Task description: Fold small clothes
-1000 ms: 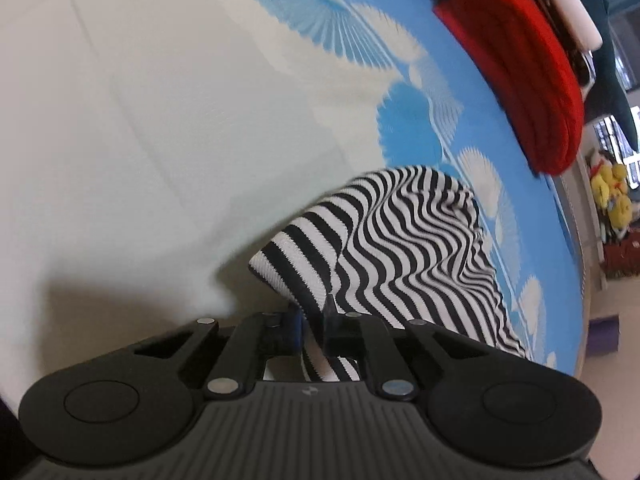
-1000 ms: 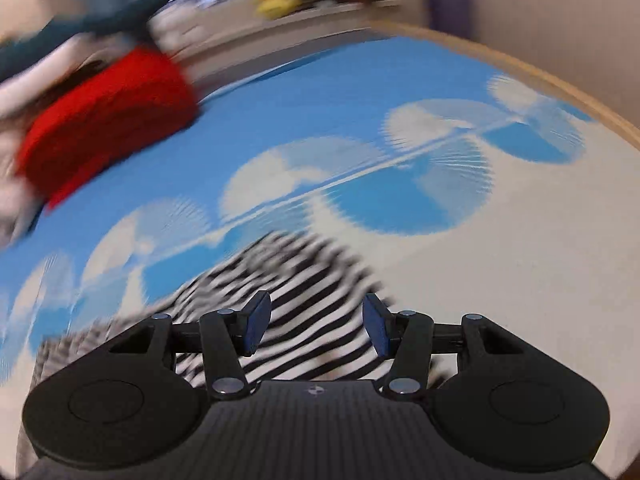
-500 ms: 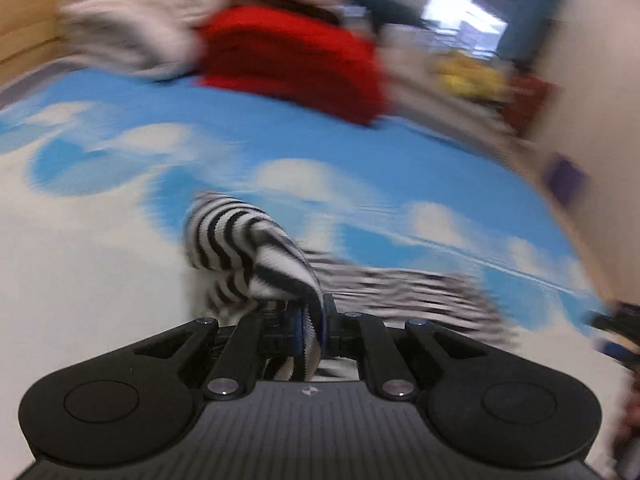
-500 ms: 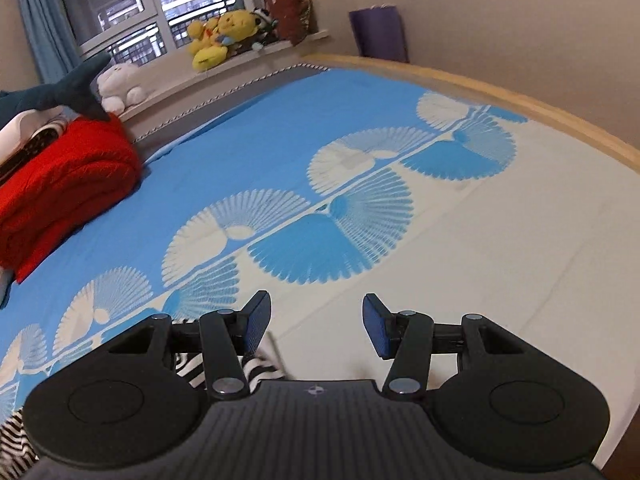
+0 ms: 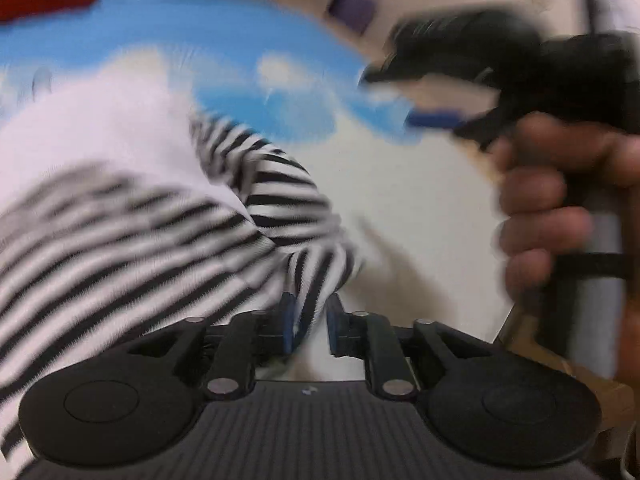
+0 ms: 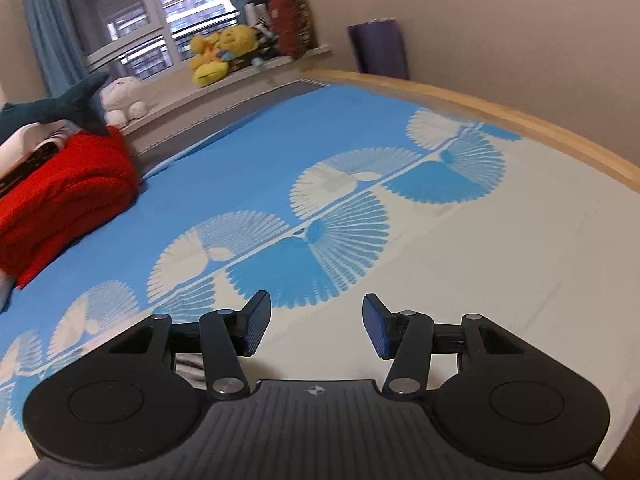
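The fingers of the left gripper (image 5: 308,326) stand a narrow way apart and are opening, with a fold of one black-and-white striped garment (image 5: 160,240) hanging between them; the blue pad on the left seems to touch the cloth, the right one shows a sliver of gap, though blur makes this hard to judge. The right gripper (image 6: 316,326) has its two fingers spread wide with nothing between them, only bare bedsheet (image 6: 500,280) beneath. The garment lies bunched on the sheet to the left of the left gripper, one part folded over another, and a small strip of it peeks out under the right gripper's left finger in the right wrist view. In the left wrist view a hand (image 5: 560,208) holds the right gripper's handle at the right edge, near the garment but apart from it. One red blanket (image 6: 60,208) sits folded at the far left of the bed, with a shark toy (image 6: 60,104) on top. On the window ledge are one white plush (image 6: 124,96) and a yellow plush (image 6: 220,52). A wooden bed edge (image 6: 500,116) runs along the right side; the wide stretch of sheet between it and the blanket is open.
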`<state>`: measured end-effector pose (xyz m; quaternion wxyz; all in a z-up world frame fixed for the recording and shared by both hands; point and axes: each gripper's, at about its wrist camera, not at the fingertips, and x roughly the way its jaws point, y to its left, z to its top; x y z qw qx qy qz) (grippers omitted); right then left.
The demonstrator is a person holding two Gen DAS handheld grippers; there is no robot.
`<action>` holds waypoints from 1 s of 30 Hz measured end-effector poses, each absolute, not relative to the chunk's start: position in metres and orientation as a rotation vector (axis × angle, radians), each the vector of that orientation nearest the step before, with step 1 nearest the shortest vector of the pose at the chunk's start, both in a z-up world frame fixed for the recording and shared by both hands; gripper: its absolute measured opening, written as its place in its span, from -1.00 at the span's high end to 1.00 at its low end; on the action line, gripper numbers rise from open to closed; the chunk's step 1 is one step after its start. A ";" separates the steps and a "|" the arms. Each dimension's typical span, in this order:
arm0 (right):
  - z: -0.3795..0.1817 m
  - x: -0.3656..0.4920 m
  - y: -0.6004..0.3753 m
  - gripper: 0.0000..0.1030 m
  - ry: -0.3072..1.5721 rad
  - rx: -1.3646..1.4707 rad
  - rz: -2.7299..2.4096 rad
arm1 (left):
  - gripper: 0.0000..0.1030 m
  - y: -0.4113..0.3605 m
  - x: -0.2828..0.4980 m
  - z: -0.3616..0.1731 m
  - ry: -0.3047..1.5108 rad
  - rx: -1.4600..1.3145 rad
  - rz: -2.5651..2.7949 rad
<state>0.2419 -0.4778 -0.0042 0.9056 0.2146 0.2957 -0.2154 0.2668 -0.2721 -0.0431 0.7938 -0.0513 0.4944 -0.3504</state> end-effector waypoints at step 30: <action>-0.045 0.273 -0.412 1.00 0.897 0.411 0.143 | 0.38 -0.128 0.319 -0.006 0.937 -0.252 -0.471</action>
